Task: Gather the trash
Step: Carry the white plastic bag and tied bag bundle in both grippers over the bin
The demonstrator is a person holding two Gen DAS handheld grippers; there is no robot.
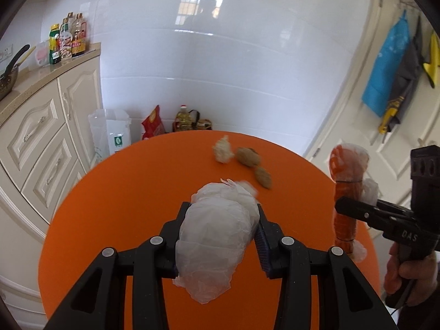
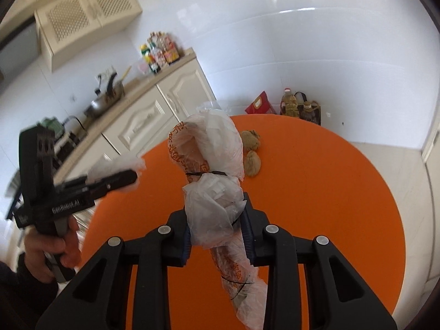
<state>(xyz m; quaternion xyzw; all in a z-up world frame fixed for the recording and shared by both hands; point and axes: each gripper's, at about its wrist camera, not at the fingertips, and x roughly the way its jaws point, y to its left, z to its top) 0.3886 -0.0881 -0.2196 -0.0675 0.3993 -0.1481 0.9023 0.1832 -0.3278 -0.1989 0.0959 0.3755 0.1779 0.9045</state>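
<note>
- Trash is sitting in 2 places: held in the grippers and loose on the orange table [image 1: 115, 192].
- Left gripper [image 1: 220, 228] is holding its jaws clamped on a crumpled white plastic wad [image 1: 217, 236], lifted above the tabletop.
- Right gripper [image 2: 216, 228] is pinching an orange-and-white bag bundle [image 2: 211, 165] at its waist; the bundle is standing upright, tied with thin black bands.
- Both pieces are looking light, soft and crushable; the film is likely slippery, so gripping at the bunched middle or a tied neck is the safer hold.
- Remaining on the table, near the far edge: 1 white tissue scrap [image 1: 223, 152] and 2 brown lumps [image 1: 249, 156], lying just beside each other.
- Lumps are looking crumbly, perhaps food; judging they need a gentle squeeze from the sides.
- No bin is showing in either view; a white bag [image 1: 111, 132] is standing on the floor beyond the table, purpose unclear.
- Lower ends of both held pieces are partly hidden by the fingers [image 2: 178, 236].
- Motion blur is smearing the other gripper in each view, so its contact detail there is hard to read.
</note>
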